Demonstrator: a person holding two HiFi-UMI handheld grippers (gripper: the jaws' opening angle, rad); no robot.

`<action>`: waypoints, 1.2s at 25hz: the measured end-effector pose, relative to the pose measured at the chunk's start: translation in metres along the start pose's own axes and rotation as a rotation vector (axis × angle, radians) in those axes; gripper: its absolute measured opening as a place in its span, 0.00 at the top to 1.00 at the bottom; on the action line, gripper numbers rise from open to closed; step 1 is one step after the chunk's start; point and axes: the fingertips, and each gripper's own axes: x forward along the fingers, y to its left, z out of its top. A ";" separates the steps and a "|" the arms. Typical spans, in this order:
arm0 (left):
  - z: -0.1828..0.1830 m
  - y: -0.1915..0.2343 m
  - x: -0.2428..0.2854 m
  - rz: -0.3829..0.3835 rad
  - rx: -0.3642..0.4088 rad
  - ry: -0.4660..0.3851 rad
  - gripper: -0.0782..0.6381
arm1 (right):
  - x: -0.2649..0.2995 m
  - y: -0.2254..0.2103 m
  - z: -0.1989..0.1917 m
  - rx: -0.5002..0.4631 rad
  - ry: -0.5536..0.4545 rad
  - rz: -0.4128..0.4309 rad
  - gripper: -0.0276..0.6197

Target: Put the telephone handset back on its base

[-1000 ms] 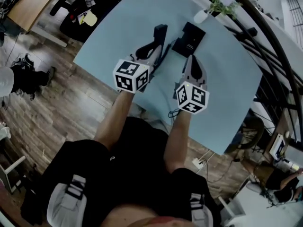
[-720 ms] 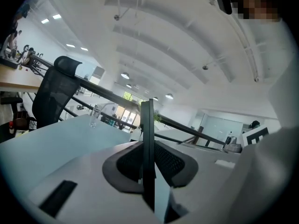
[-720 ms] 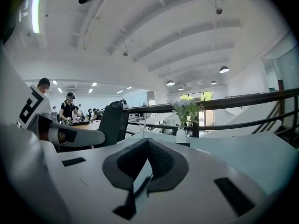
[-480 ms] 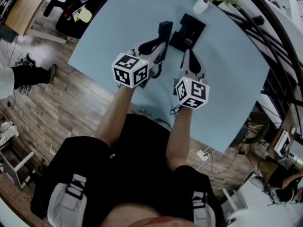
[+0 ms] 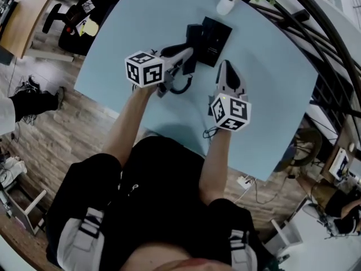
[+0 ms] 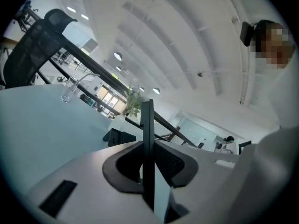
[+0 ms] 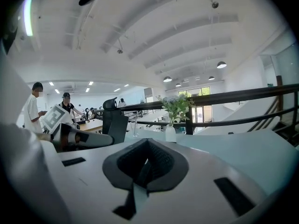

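Observation:
My left gripper [image 5: 181, 58] is shut on the black telephone handset [image 5: 193, 38] and holds it above the table, right beside the left edge of the black base [image 5: 216, 34]. A coiled cord [image 5: 180, 87] hangs in a loop under the handset. In the left gripper view the handset [image 6: 147, 125] stands edge-on, clamped between the jaws, with the base [image 6: 119, 137] low behind it. My right gripper [image 5: 225, 68] hovers to the right of the handset, short of the base, shut with nothing in it. The right gripper view shows its jaws closed and the handset [image 7: 115, 120] at the left.
The pale blue table [image 5: 141, 21] carries a white vase with a green plant [image 5: 227, 3] just behind the base. A drinking glass [image 6: 68, 89] stands farther back on the left. A dark railing [image 5: 316, 33] runs past the table's right side.
My left gripper has carried the handset forward and to the right, from a gap away to right against the base. The right gripper has kept its place.

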 end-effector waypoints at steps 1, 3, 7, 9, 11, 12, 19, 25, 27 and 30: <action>0.002 0.005 0.005 -0.019 -0.023 0.004 0.79 | 0.000 -0.004 -0.002 0.005 0.006 -0.002 0.97; 0.005 0.014 0.017 -0.054 -0.067 0.011 0.79 | 0.002 -0.009 -0.006 0.014 0.019 -0.003 0.97; 0.005 0.029 0.039 -0.132 -0.111 0.043 0.79 | 0.006 -0.020 -0.011 0.019 0.037 -0.006 0.97; 0.003 0.034 0.050 -0.182 -0.127 0.074 0.79 | 0.008 -0.025 -0.013 0.022 0.043 -0.008 0.97; 0.000 0.040 0.058 -0.225 -0.141 0.107 0.79 | 0.010 -0.028 -0.015 0.023 0.051 -0.010 0.97; -0.001 0.043 0.061 -0.245 -0.152 0.121 0.79 | 0.010 -0.030 -0.016 0.023 0.054 -0.011 0.97; -0.004 0.065 0.078 -0.354 -0.175 0.206 0.79 | 0.014 -0.037 -0.027 0.021 0.092 -0.019 0.97; -0.014 0.076 0.097 -0.402 -0.213 0.244 0.79 | 0.016 -0.043 -0.038 0.020 0.125 -0.022 0.97; -0.018 0.080 0.101 -0.415 -0.212 0.268 0.79 | 0.017 -0.045 -0.041 0.020 0.134 -0.025 0.97; -0.025 0.085 0.107 -0.426 -0.185 0.319 0.79 | 0.017 -0.047 -0.045 0.022 0.146 -0.027 0.97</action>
